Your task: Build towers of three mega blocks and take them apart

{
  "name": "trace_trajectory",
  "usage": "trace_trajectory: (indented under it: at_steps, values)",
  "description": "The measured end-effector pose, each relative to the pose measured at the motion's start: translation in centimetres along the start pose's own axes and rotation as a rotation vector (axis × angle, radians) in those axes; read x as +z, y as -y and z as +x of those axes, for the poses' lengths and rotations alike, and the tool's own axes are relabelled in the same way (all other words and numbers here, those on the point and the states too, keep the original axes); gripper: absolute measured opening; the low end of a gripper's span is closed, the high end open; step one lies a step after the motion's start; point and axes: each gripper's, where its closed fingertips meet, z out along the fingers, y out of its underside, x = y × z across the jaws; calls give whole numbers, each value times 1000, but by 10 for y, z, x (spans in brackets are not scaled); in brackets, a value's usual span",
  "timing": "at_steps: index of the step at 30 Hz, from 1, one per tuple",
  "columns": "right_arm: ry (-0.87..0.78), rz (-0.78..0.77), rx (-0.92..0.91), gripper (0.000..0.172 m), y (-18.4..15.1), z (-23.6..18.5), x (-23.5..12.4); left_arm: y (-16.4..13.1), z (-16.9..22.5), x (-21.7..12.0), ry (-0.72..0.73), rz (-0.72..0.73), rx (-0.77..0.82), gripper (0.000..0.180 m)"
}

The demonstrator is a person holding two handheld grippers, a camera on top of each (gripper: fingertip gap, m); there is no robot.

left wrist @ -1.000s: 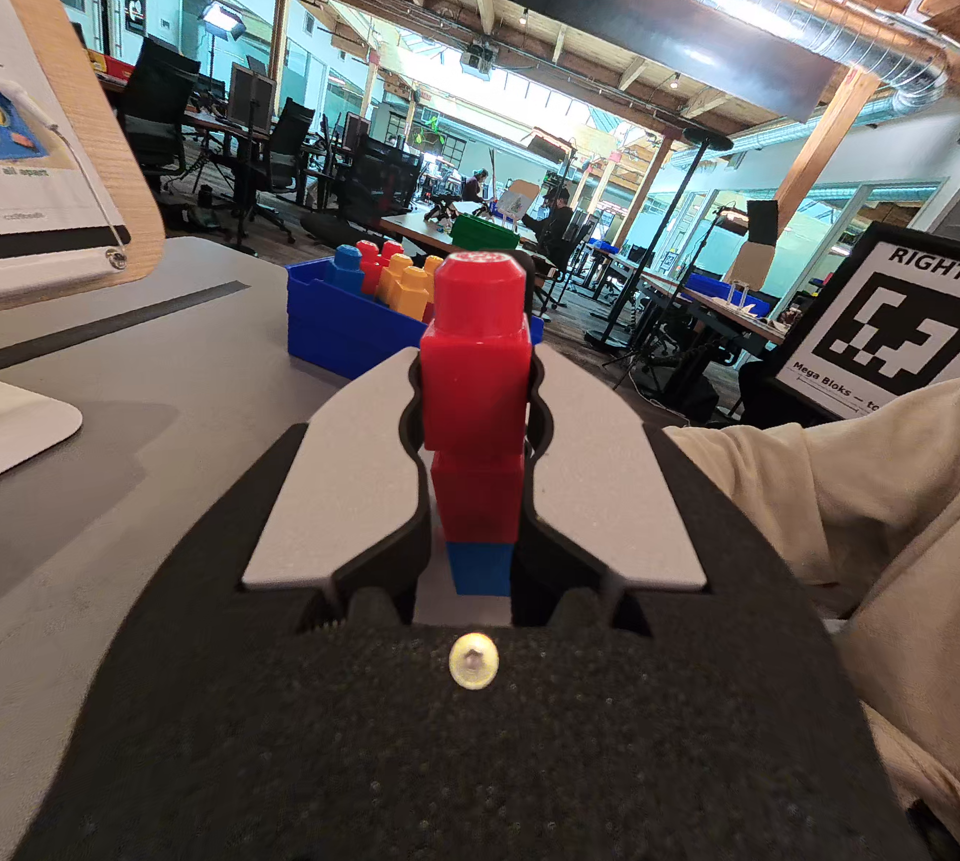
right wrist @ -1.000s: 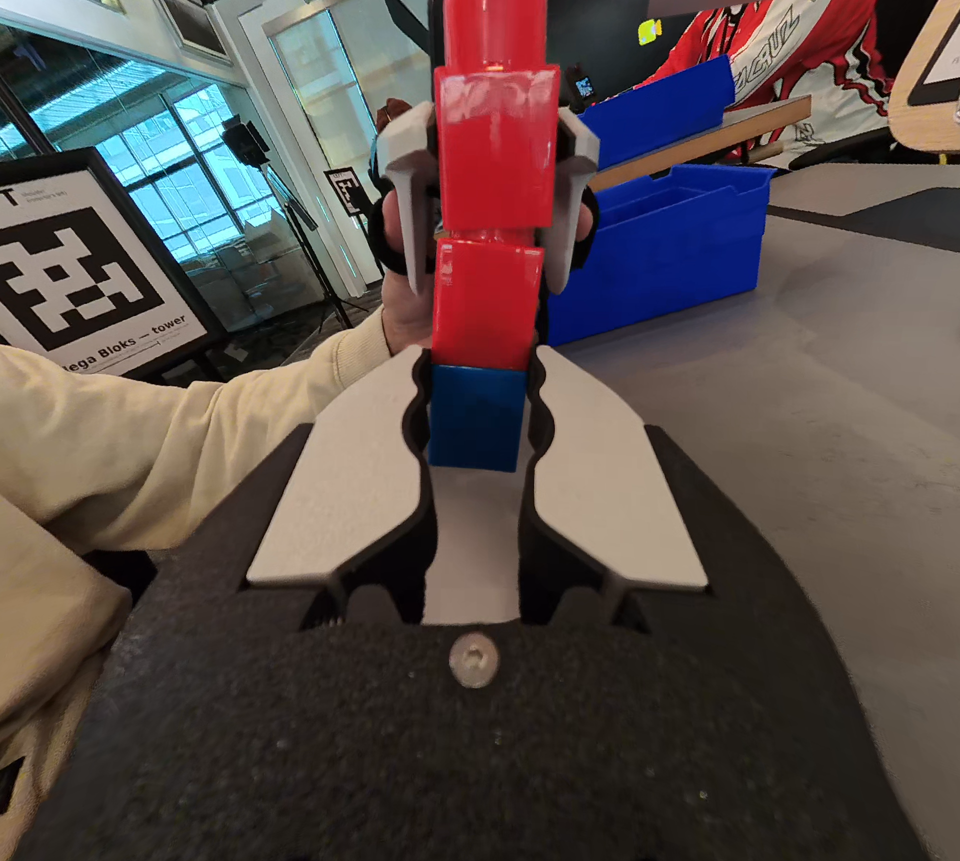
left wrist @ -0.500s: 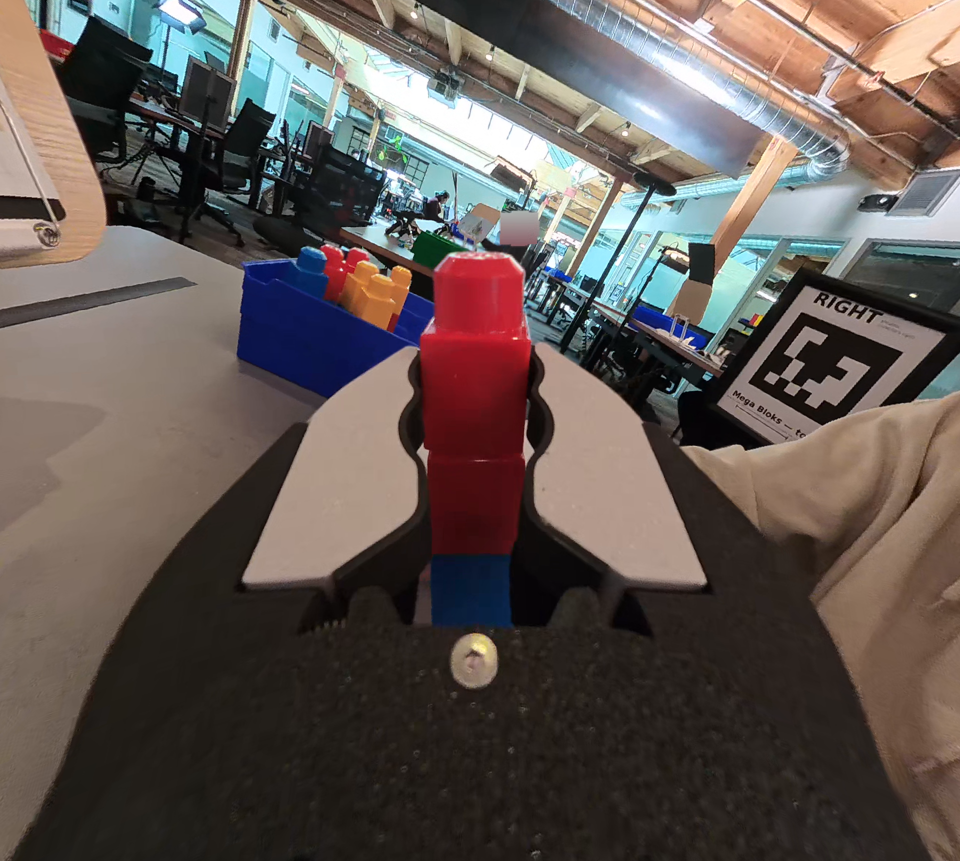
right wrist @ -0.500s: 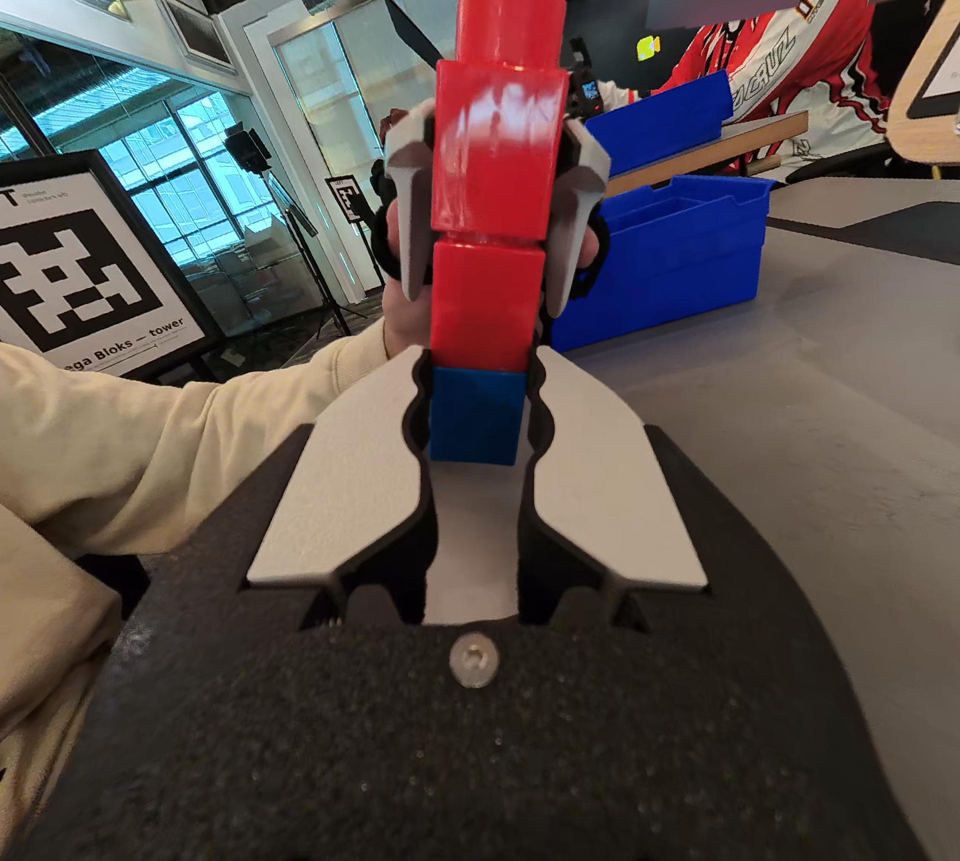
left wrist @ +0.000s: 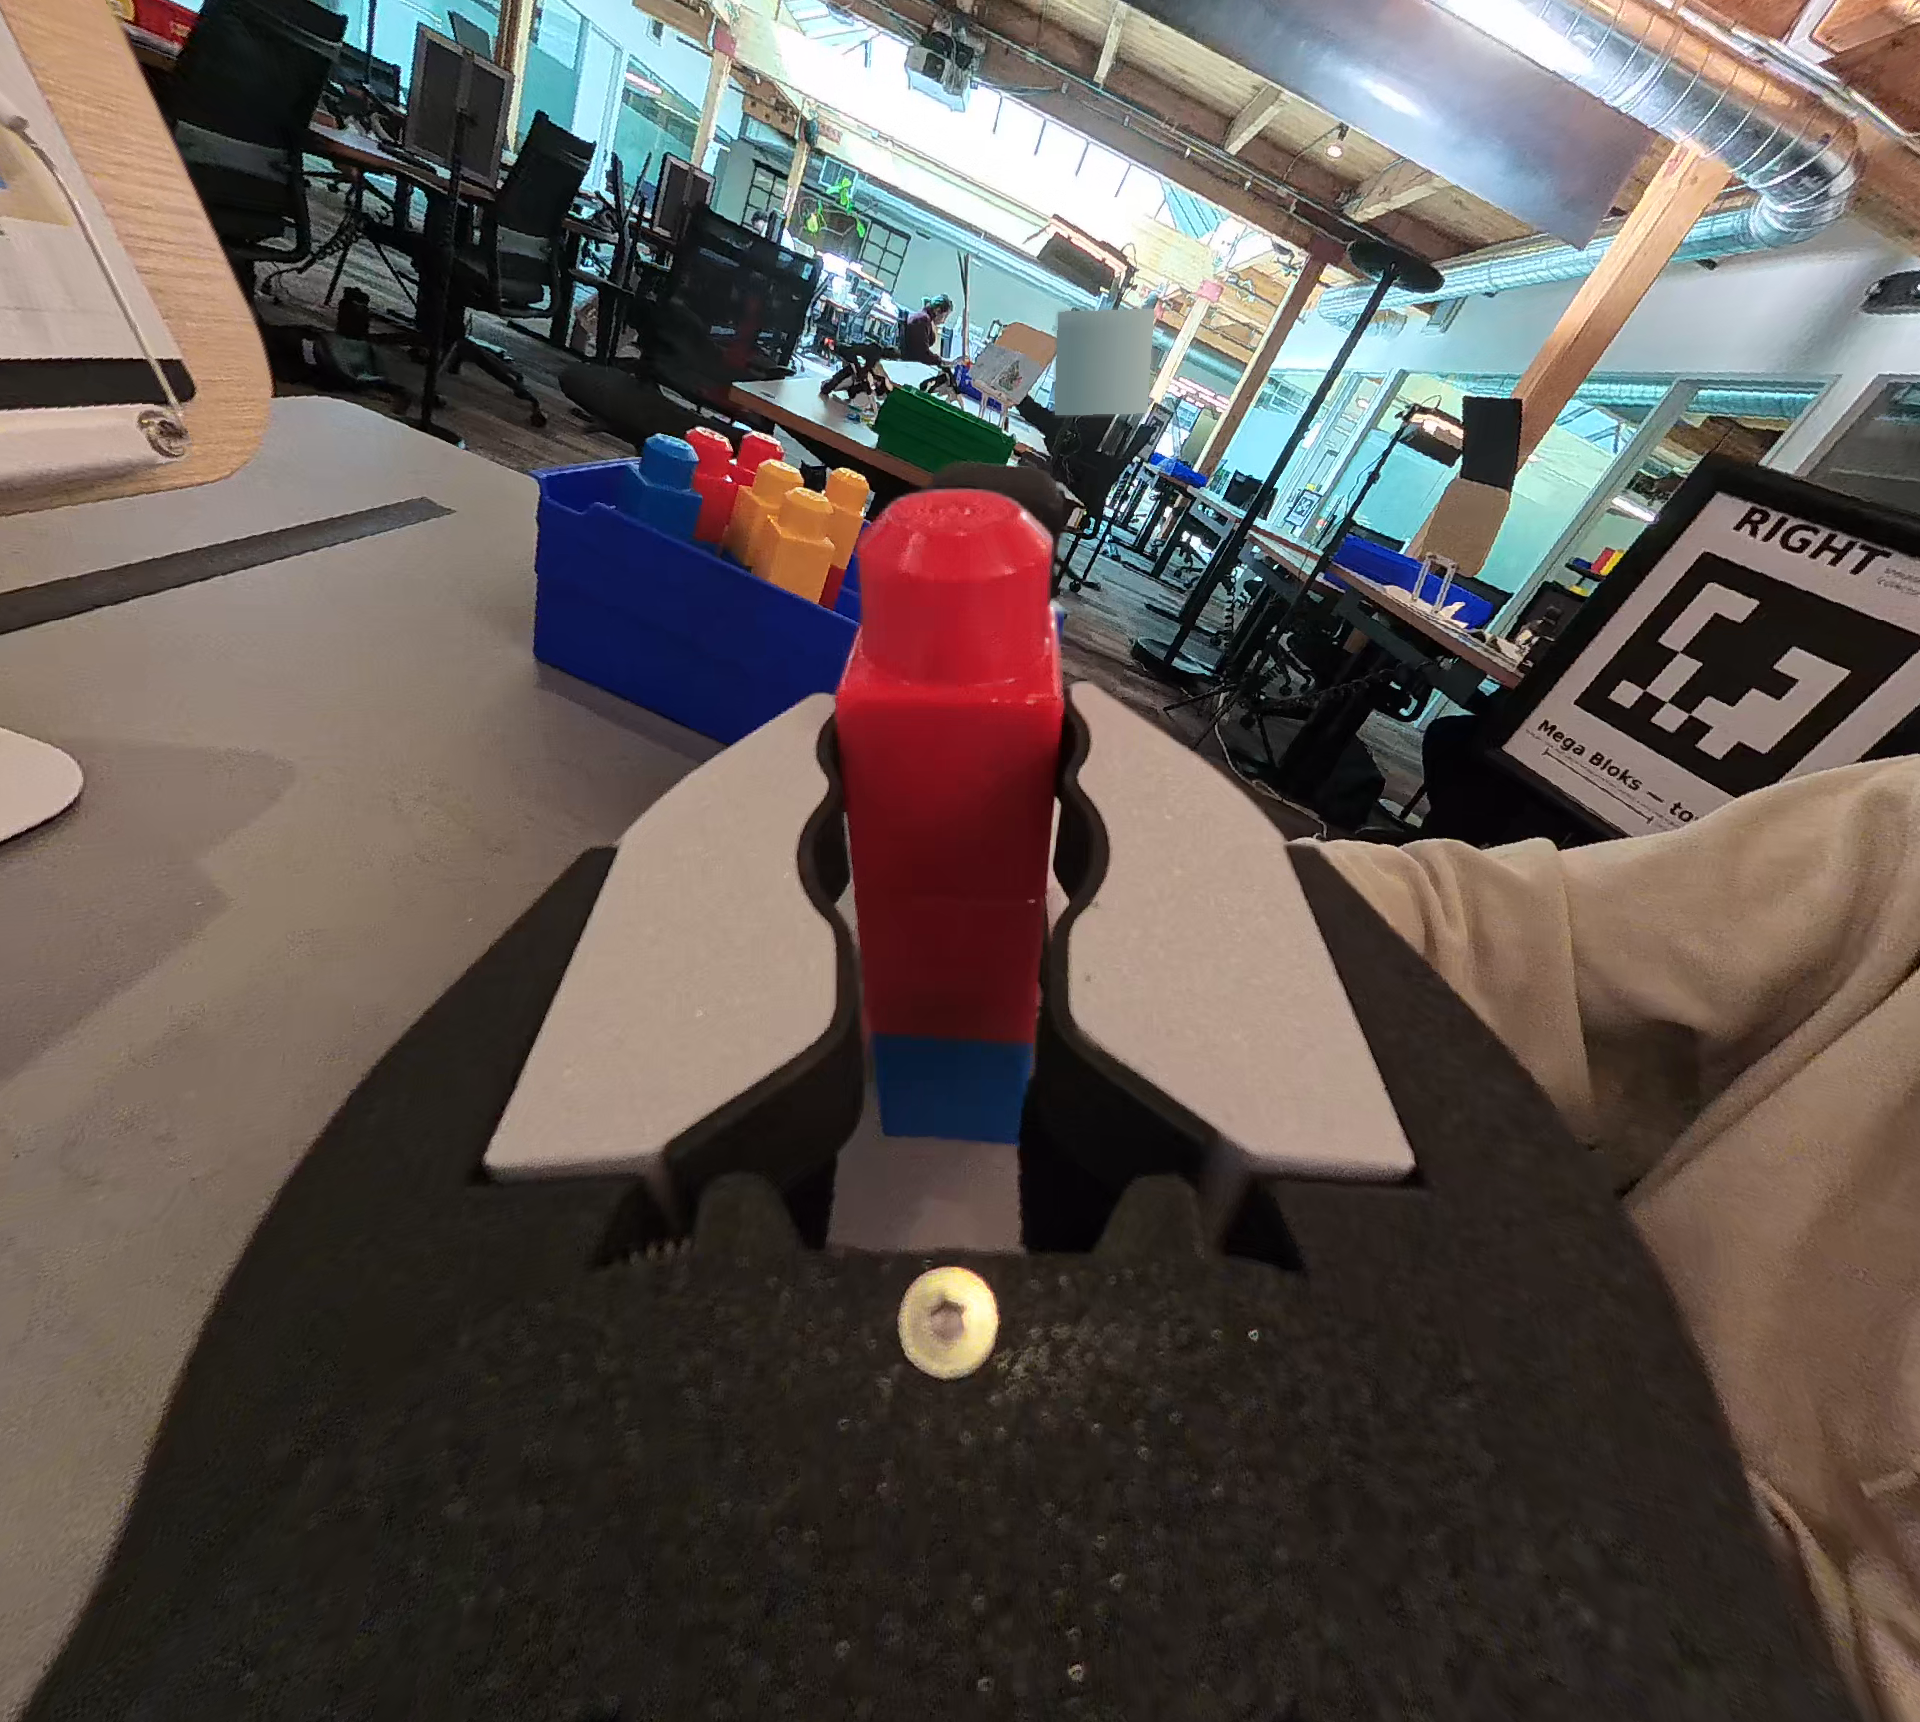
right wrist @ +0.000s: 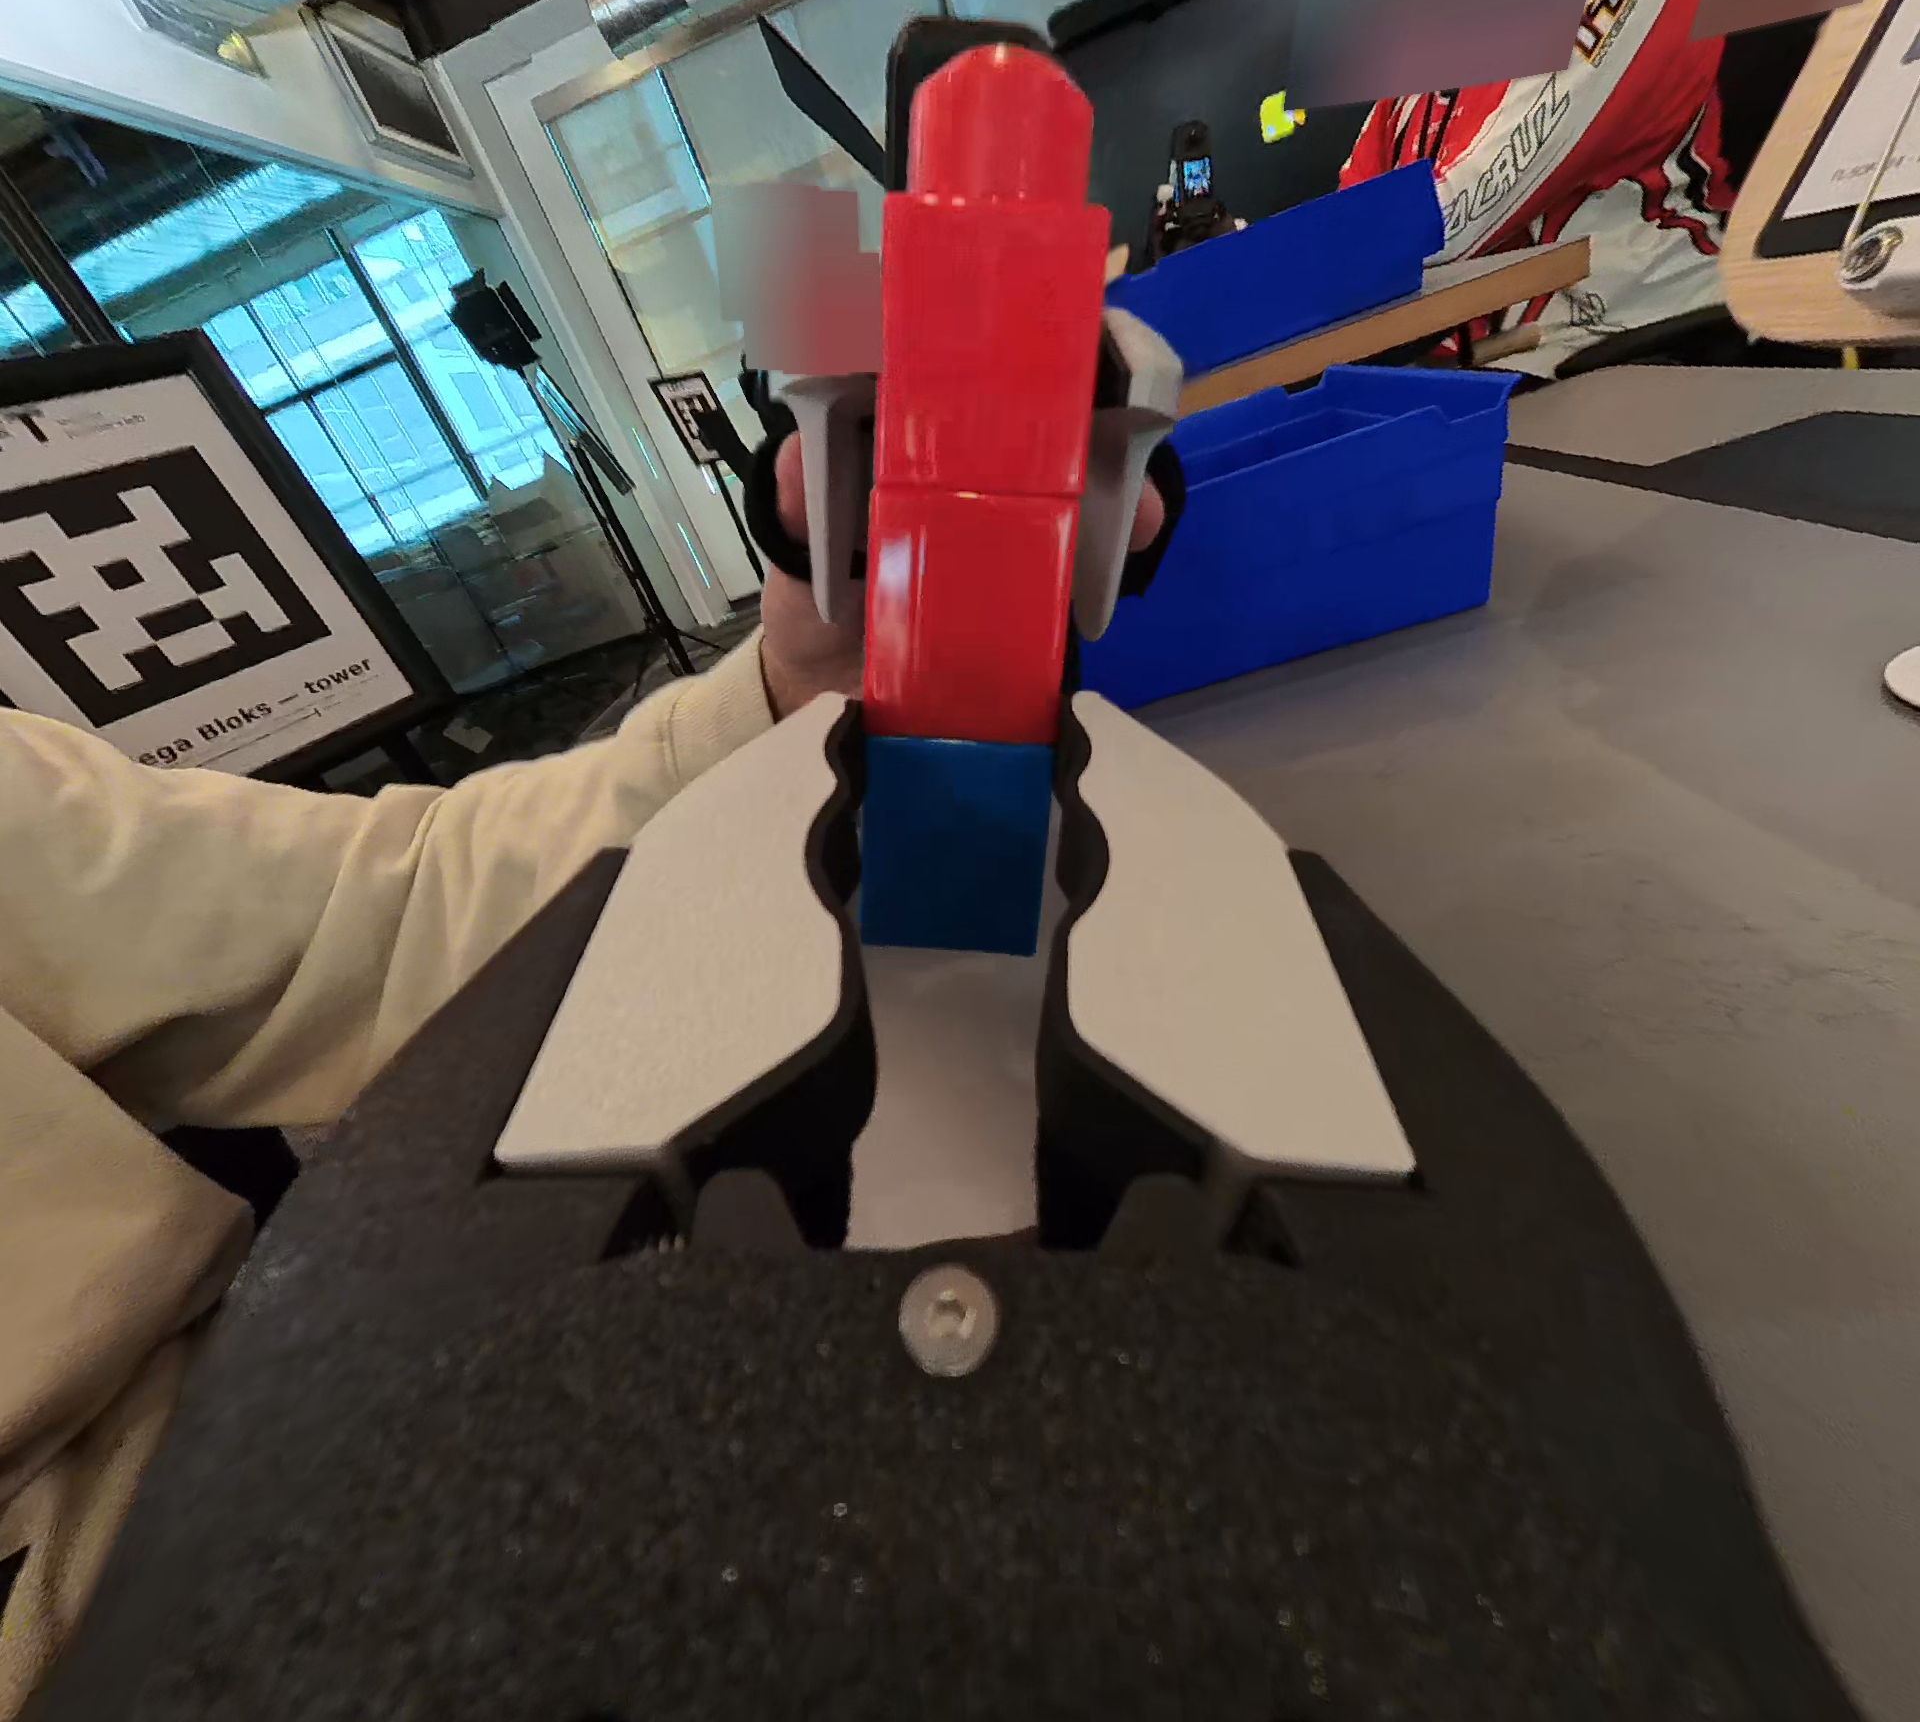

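A tower of three mega blocks is held in the air between my two grippers: a red block with its stud [left wrist: 951,737] on top, a second red block [left wrist: 951,955] in the middle and a blue block [left wrist: 951,1085] at the bottom. My left gripper [left wrist: 948,789] is shut on the top red block, its pads pressed on both sides. In the right wrist view my right gripper [right wrist: 951,831] is shut on the blue block [right wrist: 951,841]. The left gripper [right wrist: 977,488] shows farther off there, clamped on the upper red block [right wrist: 987,353] above the middle red block [right wrist: 966,612].
A blue bin [left wrist: 665,633] with blue, red and yellow blocks stands on the grey table [left wrist: 260,841]. Another blue bin [right wrist: 1351,529] stands on the table in the right wrist view. A marker sign [left wrist: 1745,664] and a cream sleeve [left wrist: 1662,997] are at the right.
Both grippers keep their grip and the tower stays joined. The held tower has swung a little with both hands, so the background has shifted in both views.
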Motion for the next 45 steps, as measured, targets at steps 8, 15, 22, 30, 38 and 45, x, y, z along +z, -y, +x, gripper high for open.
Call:
trace_trajectory:
  at_steps: [8, 15, 22, 30, 38, 45]
  values:
    - [7, 167, 44, 33, 38, 3, -28, -2, -3, 2, -61, 59, -84, 36]
    - [-63, 183, 22, 34, 42, 8, -25, 6, -4, 0, -5, 93, -47, 36]
    - [-615, -137, -560, 49, 28, 35, -22, 3, -46, -14, 310, 58, -38, 36]
    - [-951, -416, -892, 48, 4, 61, -8, -19, -66, -11, 347, 30, -238, 36]
    - [-955, -435, -781, 36, 0, 68, -19, -29, -62, 0, 387, -46, -136, 36]
    - [-924, -427, -715, 35, -4, 68, -19, -32, -64, 1, 374, -46, -158, 36]
